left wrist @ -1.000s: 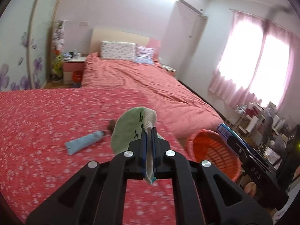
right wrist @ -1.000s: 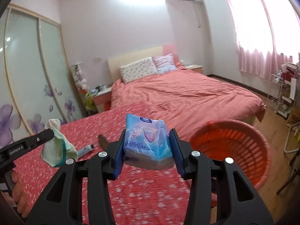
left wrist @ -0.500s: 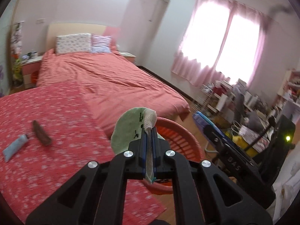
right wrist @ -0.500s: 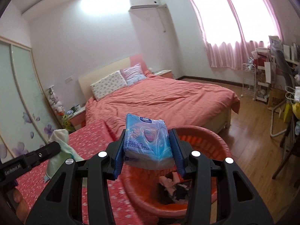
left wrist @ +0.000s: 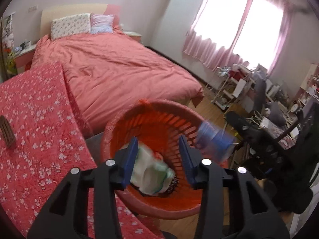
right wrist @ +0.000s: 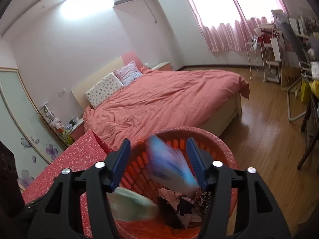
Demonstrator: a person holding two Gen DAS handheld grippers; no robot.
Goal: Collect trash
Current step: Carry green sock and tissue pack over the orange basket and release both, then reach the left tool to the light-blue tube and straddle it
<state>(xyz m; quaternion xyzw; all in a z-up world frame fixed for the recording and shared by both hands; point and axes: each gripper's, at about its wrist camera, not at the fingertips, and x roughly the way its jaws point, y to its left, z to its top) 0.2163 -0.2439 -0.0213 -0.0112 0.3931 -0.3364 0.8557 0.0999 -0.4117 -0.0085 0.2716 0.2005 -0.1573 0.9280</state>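
A: Left gripper (left wrist: 158, 157), lower centre of its own view: jaws have just been opening and stand apart, blue pads pressing on nothing. The green-and-white cloth (left wrist: 151, 171) shows between them but lies below, inside the red basket (left wrist: 111, 131), at the frame's lower middle.

B: Right gripper (right wrist: 157, 160) likewise. Its jaws have just been opening too. The blue tissue pack (right wrist: 171, 167) sits in the gap as a blur, tilted, seemingly dropping toward the basket. Whether the right-hand pad touches its edge I cannot tell; it does not look clamped.

A: Handling, as judgement: the cloth is light and limp, with no stiffness. Pinch a bunched fold, not a loose edge, or it drapes and slips.

B: The pack looks soft, with a slick film wrapper. It is light and squashes under pressure. Take it across the flat faces at mid-body; corners would slide out.

A: Moving outward: the basket holds crumpled pink and dark scraps (right wrist: 185, 203) at the lower centre of the right view. Its slotted wall suggests thin plastic that is easily tipped.

B: At the left edge of the left view, a brown ridged piece (left wrist: 7, 129) lies on the flowered red cover (left wrist: 39, 139). It looks small and stiff, so grip it across its narrow width.
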